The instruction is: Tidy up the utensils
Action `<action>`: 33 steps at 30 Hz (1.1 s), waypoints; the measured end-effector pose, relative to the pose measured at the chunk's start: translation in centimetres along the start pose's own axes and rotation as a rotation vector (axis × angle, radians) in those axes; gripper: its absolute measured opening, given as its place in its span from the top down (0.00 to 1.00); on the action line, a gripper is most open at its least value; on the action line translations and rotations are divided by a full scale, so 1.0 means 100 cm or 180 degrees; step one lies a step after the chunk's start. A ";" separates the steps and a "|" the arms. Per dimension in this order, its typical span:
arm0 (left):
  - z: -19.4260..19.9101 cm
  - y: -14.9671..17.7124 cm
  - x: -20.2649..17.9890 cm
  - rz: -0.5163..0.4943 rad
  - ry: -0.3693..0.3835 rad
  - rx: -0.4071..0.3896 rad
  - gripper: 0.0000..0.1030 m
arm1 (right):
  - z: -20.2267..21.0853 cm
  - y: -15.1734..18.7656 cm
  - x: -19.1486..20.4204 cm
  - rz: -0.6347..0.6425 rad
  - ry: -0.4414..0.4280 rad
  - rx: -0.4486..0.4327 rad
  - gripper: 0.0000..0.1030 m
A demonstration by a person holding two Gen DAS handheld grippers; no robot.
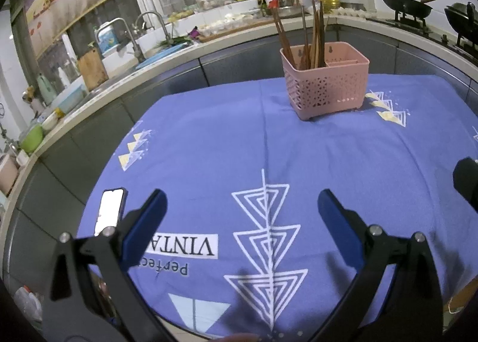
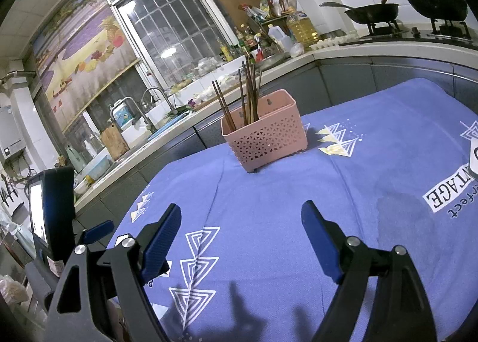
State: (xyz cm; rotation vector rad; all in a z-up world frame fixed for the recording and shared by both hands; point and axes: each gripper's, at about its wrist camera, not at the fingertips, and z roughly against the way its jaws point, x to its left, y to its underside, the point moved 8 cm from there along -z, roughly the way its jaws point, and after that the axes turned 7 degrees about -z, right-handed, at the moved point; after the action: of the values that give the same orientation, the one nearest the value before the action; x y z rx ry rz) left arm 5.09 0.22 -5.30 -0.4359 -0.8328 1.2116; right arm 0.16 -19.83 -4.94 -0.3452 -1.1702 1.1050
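left gripper [image 1: 242,207]: jaws spread, nothing held | right gripper [image 2: 240,222]: jaws spread, nothing held | brown wooden chopsticks [image 1: 310,34] kept upright in pink perforated plastic basket [image 1: 325,88], upper centre

Phone [image 1: 110,210] on blue cloth [image 1: 328,162]; woks [image 2: 373,12] on stove, sink tap [image 1: 154,18] at back

Left gripper [image 1: 242,207] angled down over purple cloth [image 1: 209,148], jaws wide apart, empty. Right gripper [image 2: 240,221] likewise, jaws spread, nothing between.
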 end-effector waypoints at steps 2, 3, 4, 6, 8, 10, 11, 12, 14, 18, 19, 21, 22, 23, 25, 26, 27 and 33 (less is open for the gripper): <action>0.000 0.001 -0.002 -0.0017 0.0029 0.0011 0.06 | 0.000 0.000 0.000 -0.0001 0.0001 -0.0002 0.20; 0.000 0.001 -0.003 -0.0024 0.0039 0.0015 0.06 | 0.001 0.000 0.000 -0.0002 0.0000 -0.0005 0.20; 0.000 0.001 -0.004 -0.0033 0.0053 0.0020 0.06 | 0.001 0.000 0.000 -0.0002 0.0001 -0.0011 0.20; 0.000 0.001 -0.006 -0.0046 0.0081 0.0028 0.06 | 0.001 0.000 0.000 0.0003 0.0005 -0.0019 0.20; 0.001 0.001 -0.007 -0.0054 0.0098 0.0033 0.06 | 0.001 0.000 0.001 0.0002 0.0007 -0.0022 0.20; 0.001 0.002 -0.009 -0.0058 0.0121 0.0041 0.06 | 0.001 0.001 0.000 0.0000 0.0007 -0.0016 0.20; 0.001 0.001 -0.010 -0.0060 0.0131 0.0045 0.06 | 0.001 0.000 0.001 0.0001 0.0007 -0.0018 0.20; 0.001 0.001 -0.011 -0.0063 0.0143 0.0049 0.06 | 0.001 0.001 0.001 0.0002 0.0007 -0.0016 0.20; 0.001 0.001 -0.013 -0.0063 0.0173 0.0054 0.06 | 0.001 0.001 0.001 0.0001 0.0008 -0.0018 0.20; 0.002 0.001 -0.017 -0.0088 0.0210 0.0060 0.06 | 0.001 0.001 0.001 0.0000 0.0010 -0.0013 0.20; 0.002 0.001 -0.018 -0.0097 0.0213 0.0062 0.06 | 0.001 0.001 0.001 -0.0001 0.0009 -0.0012 0.20; 0.002 0.002 -0.020 -0.0105 0.0218 0.0066 0.06 | 0.001 0.001 0.001 -0.0002 0.0010 -0.0011 0.20; 0.002 0.002 -0.020 -0.0108 0.0219 0.0068 0.06 | 0.001 0.001 0.001 -0.0004 0.0008 -0.0008 0.20; 0.002 0.001 -0.021 -0.0109 0.0218 0.0069 0.06 | 0.001 0.000 0.002 -0.0002 0.0008 -0.0012 0.20; 0.002 0.002 -0.020 -0.0108 0.0213 0.0071 0.06 | 0.001 0.000 0.002 0.0001 0.0009 -0.0015 0.20; 0.002 0.002 -0.020 -0.0105 0.0218 0.0072 0.06 | 0.001 0.001 0.002 0.0003 0.0009 -0.0014 0.20; 0.002 0.002 -0.021 -0.0104 0.0215 0.0077 0.06 | 0.001 0.001 0.002 -0.0001 0.0008 -0.0012 0.20; 0.001 0.002 -0.021 -0.0097 0.0201 0.0103 0.06 | 0.000 0.001 0.002 -0.0003 0.0010 -0.0012 0.20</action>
State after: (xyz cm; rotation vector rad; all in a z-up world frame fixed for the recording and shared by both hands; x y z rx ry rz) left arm 4.68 -1.74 -6.06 -0.4316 -0.7622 1.1760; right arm 0.06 -19.63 -4.90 -0.3493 -1.1696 1.1013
